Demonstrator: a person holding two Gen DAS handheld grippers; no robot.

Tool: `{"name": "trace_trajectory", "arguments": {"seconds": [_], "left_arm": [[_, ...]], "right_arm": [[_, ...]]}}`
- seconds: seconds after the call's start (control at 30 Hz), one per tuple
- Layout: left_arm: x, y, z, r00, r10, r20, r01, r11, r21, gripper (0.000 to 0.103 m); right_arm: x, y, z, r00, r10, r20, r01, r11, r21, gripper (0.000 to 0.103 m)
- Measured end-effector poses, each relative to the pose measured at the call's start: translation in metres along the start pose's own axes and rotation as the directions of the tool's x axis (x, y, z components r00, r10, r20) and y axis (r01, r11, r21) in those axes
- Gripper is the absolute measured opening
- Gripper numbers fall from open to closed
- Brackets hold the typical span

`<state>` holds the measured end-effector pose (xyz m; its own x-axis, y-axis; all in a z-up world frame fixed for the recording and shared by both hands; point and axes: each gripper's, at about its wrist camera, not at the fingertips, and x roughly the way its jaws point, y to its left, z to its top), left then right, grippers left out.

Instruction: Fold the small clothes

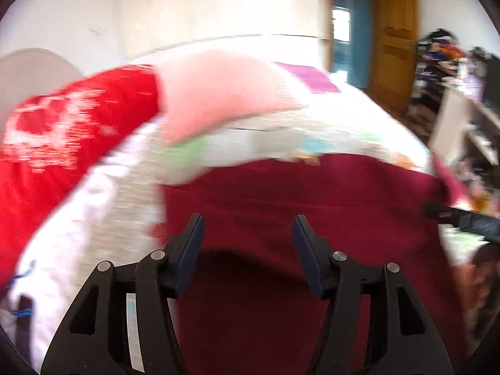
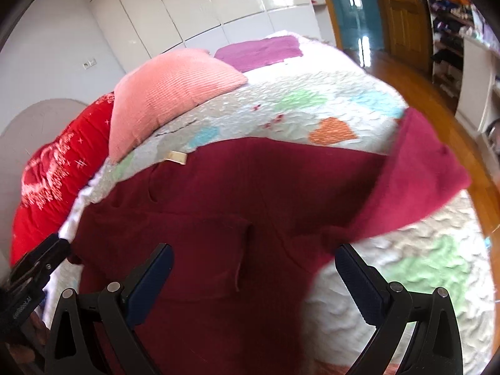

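Note:
A dark red garment (image 2: 218, 206) lies spread on the bed's patterned quilt (image 2: 312, 100); one sleeve (image 2: 415, 168) sticks out to the right. It also shows in the blurred left wrist view (image 1: 297, 200). My right gripper (image 2: 253, 262) is open, its fingers (image 2: 150, 278) just above the garment's near part. My left gripper (image 1: 248, 234) is open over the garment's near edge with nothing between its fingers (image 1: 187, 250). The left gripper also shows at the lower left of the right wrist view (image 2: 40, 262).
A pink pillow (image 2: 162, 93), a red blanket with white print (image 2: 53, 168) and a purple cloth (image 2: 259, 50) lie at the bed's far side. White wardrobe (image 2: 193, 3) behind. Wooden floor (image 2: 415, 84), door and cluttered shelves (image 2: 453, 22) to the right.

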<state>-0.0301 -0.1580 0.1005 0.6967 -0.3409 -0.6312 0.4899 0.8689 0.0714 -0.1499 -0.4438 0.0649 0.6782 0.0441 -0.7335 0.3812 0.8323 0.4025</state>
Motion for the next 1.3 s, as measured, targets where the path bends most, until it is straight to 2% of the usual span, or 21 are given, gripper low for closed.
{"name": "trace_trajectory", "arguments": {"seconds": [0.07,0.13,0.27,0.3,0.33,0.37,0.4,0.43,0.47,0.53,0.63,0.77,0.8,0.87,0.93,0.97,1.03,1.07,1.13,1.23,1.3], "left_arm": [[0.015,0.029,-0.005,0.998,0.042,-0.036,-0.044,0.998,-0.054,0.058],[0.033,0.047,-0.011,0.995,0.036,-0.089,-0.046,0.993,-0.108,0.058],[0.066,0.060,-0.031,0.980,0.010,-0.198,-0.049,0.980,-0.192,0.058],[0.070,0.061,-0.037,0.976,0.008,-0.219,-0.053,0.978,-0.201,0.058],[0.074,0.057,-0.044,0.972,0.006,-0.237,-0.056,0.977,-0.204,0.058],[0.076,0.058,-0.047,0.970,-0.001,-0.244,-0.052,0.977,-0.208,0.058],[0.074,0.057,-0.049,0.970,-0.008,-0.242,-0.046,0.976,-0.215,0.058],[0.073,0.056,-0.051,0.971,-0.011,-0.240,-0.043,0.975,-0.218,0.058],[0.072,0.056,-0.050,0.971,-0.014,-0.240,-0.041,0.975,-0.220,0.058],[0.068,0.058,-0.045,0.973,-0.022,-0.232,-0.033,0.973,-0.229,0.058],[0.058,0.060,-0.037,0.979,-0.045,-0.200,-0.004,0.971,-0.239,0.058],[0.054,0.056,-0.034,0.981,-0.007,-0.191,-0.033,0.978,-0.207,0.058],[0.057,0.055,-0.035,0.979,-0.003,-0.206,-0.040,0.978,-0.202,0.058],[0.063,0.056,-0.038,0.972,-0.002,-0.234,-0.049,0.976,-0.211,0.058],[0.061,0.057,-0.038,0.974,-0.011,-0.227,-0.041,0.974,-0.224,0.058],[0.058,0.057,-0.037,0.976,-0.005,-0.217,-0.045,0.974,-0.223,0.058],[0.054,0.059,-0.032,0.981,0.014,-0.193,-0.057,0.974,-0.221,0.058],[0.054,0.059,-0.028,0.983,0.015,-0.184,-0.056,0.973,-0.222,0.058],[0.058,0.058,-0.021,0.983,0.009,-0.184,-0.051,0.972,-0.229,0.058],[0.076,0.052,-0.019,0.975,0.013,-0.224,-0.063,0.973,-0.220,0.058],[0.089,0.050,-0.024,0.963,0.035,-0.269,-0.096,0.972,-0.215,0.058]], "right_arm": [[0.009,0.004,0.005,1.000,0.011,-0.022,-0.010,1.000,0.015,0.103],[0.019,0.008,0.007,0.999,-0.024,-0.031,0.024,1.000,0.010,0.103],[0.047,0.017,0.002,0.992,-0.108,-0.068,0.101,0.990,-0.094,0.102],[0.051,0.020,0.000,0.990,-0.131,-0.060,0.122,0.983,-0.136,0.096],[0.053,0.023,-0.003,0.986,-0.159,-0.041,0.149,0.972,-0.182,0.067],[0.058,0.030,-0.006,0.984,-0.175,-0.037,0.161,0.955,-0.248,0.048],[0.059,0.032,-0.007,0.981,-0.189,-0.034,0.174,0.949,-0.264,0.041],[0.055,0.033,-0.007,0.983,-0.182,-0.016,0.171,0.947,-0.270,0.008],[0.052,0.037,-0.005,0.990,-0.138,-0.019,0.127,0.950,-0.284,0.003],[0.043,0.044,-0.003,0.989,-0.144,0.016,0.141,0.934,-0.329,0.003],[0.015,0.052,0.012,0.984,-0.128,0.120,0.164,0.912,-0.375,0.003],[0.000,0.050,0.032,0.948,-0.212,0.236,0.290,0.883,-0.368,0.003],[0.002,0.044,0.038,0.943,-0.231,0.242,0.306,0.885,-0.350,0.003],[0.018,0.035,0.044,0.948,-0.246,0.204,0.303,0.896,-0.326,0.003],[0.041,0.025,0.042,0.926,-0.339,0.164,0.376,0.868,-0.326,0.003],[0.045,0.021,0.039,0.923,-0.356,0.147,0.385,0.862,-0.329,0.004],[0.045,0.006,0.036,0.931,-0.350,0.101,0.364,0.887,-0.285,0.010],[0.038,0.001,0.037,0.928,-0.355,0.114,0.373,0.891,-0.258,0.013],[0.026,-0.002,0.036,0.935,-0.329,0.135,0.352,0.908,-0.227,0.026],[0.017,0.011,0.042,0.980,-0.160,0.121,0.184,0.955,-0.233,0.042],[0.026,0.032,0.042,0.993,-0.083,0.082,0.103,0.950,-0.295,0.043]]}}
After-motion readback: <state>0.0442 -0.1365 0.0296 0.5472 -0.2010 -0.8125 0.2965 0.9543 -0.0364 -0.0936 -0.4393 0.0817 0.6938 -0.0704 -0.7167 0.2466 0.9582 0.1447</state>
